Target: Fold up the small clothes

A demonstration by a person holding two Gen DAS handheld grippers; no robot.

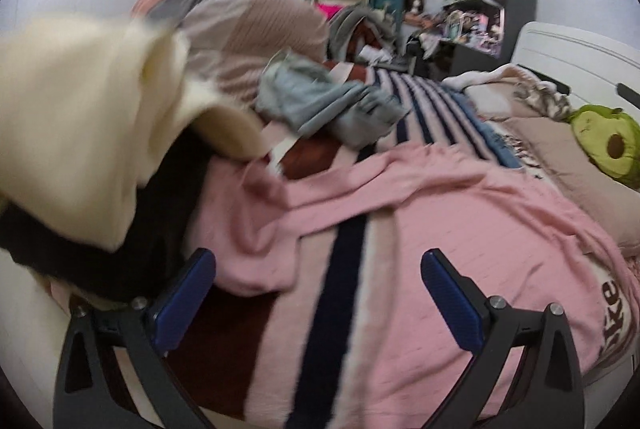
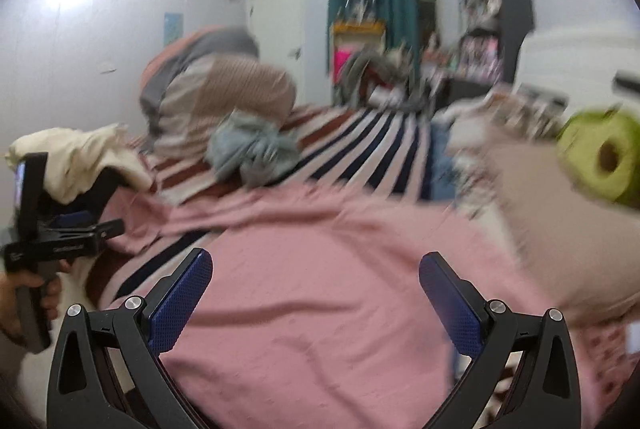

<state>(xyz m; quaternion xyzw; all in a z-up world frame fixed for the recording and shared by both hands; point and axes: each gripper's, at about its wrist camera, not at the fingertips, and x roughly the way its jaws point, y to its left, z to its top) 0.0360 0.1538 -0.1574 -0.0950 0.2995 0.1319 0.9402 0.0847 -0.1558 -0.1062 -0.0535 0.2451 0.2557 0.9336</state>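
Left claw (image 1: 318, 293) wide open, empty, low over the pink garment (image 1: 440, 229), aimed along the bed (image 1: 420, 101). Right claw (image 2: 316, 295) also spread wide, gripping nothing, hovering above the same garment. Pink garment lies rumpled flat on the striped bedspread; grey clothes (image 1: 324, 105) bunched farther back.

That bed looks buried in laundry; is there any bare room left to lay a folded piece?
Yes: the striped blanket shows bare between the grey garment and the beige pillow. The pink garment covers the near part. The left edge is crowded with a cream and black heap.
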